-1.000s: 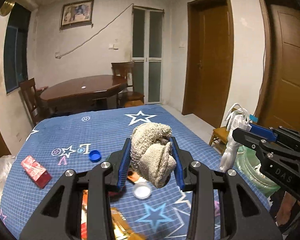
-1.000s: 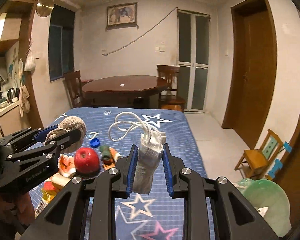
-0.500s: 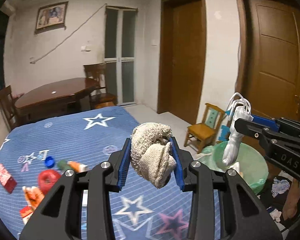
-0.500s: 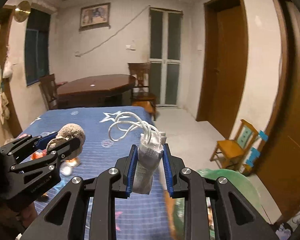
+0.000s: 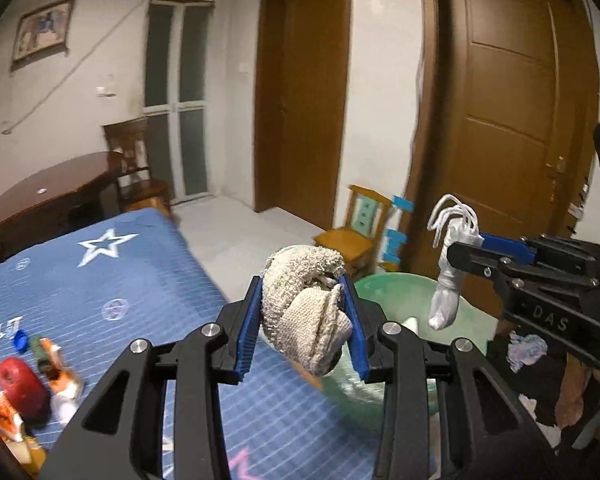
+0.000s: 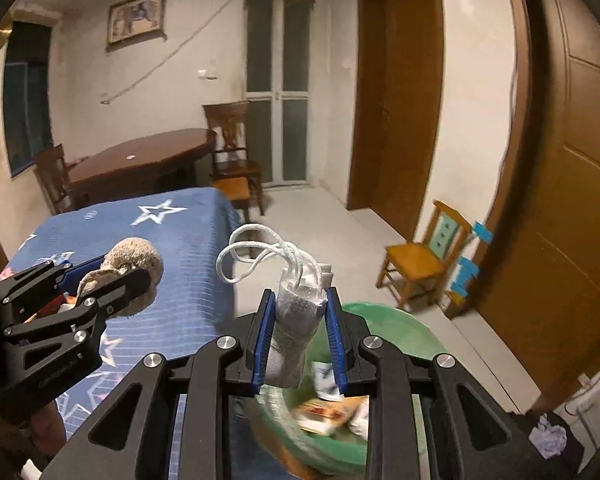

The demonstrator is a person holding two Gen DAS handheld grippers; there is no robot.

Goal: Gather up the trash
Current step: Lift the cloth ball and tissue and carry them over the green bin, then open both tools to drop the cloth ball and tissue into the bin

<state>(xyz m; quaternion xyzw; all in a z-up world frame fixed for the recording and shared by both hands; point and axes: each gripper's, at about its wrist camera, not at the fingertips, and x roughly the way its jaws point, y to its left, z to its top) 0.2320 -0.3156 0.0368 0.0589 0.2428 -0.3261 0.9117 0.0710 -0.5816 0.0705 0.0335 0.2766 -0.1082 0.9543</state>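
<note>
My left gripper point(image 5: 303, 322) is clamped, its blue pads point(image 5: 247, 330) pressed on what sits between them, fingers pointing forward and level. My right gripper point(image 6: 298, 338) is clamped the same way, just to the right of the left fingers and level with them.

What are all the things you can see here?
knitted rag: one, beige, in left gripper
face mask: one, white with loops, in right gripper
bin: one, green, on floor, trash inside
blue star cloth: one, on table
apple: one, red, on cloth
bottle cap: one, blue, on cloth
small chair: one, yellow wood, by door
left gripper: black, blue pads
right gripper: black, blue pads
</note>
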